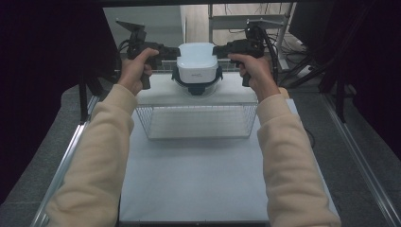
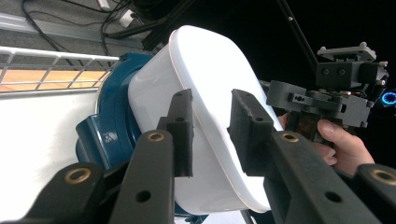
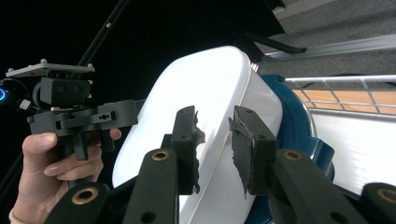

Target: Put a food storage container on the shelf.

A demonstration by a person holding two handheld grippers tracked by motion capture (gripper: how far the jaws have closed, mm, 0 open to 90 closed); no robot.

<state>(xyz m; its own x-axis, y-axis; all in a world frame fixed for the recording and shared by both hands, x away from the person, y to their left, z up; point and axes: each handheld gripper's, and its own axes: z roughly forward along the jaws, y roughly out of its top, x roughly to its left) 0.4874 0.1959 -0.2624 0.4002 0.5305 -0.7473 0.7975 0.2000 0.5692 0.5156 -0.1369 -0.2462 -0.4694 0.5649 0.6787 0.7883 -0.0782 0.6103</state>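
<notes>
High view: two grippers flank a white-lidded box

Both pairs of jaws are hard to make out here, hidden behind the hands and the box [image 1: 197,66] between them. It stands above the wire basket [image 1: 196,120] on a white ledge, with a glossy white rounded lid, dark blue body and clear bowl beneath. Closer up, the left gripper [image 2: 210,130] and right gripper [image 3: 215,147] each straddle a lid edge, jaws parted partway; whether the pads press on it is unclear.
</notes>
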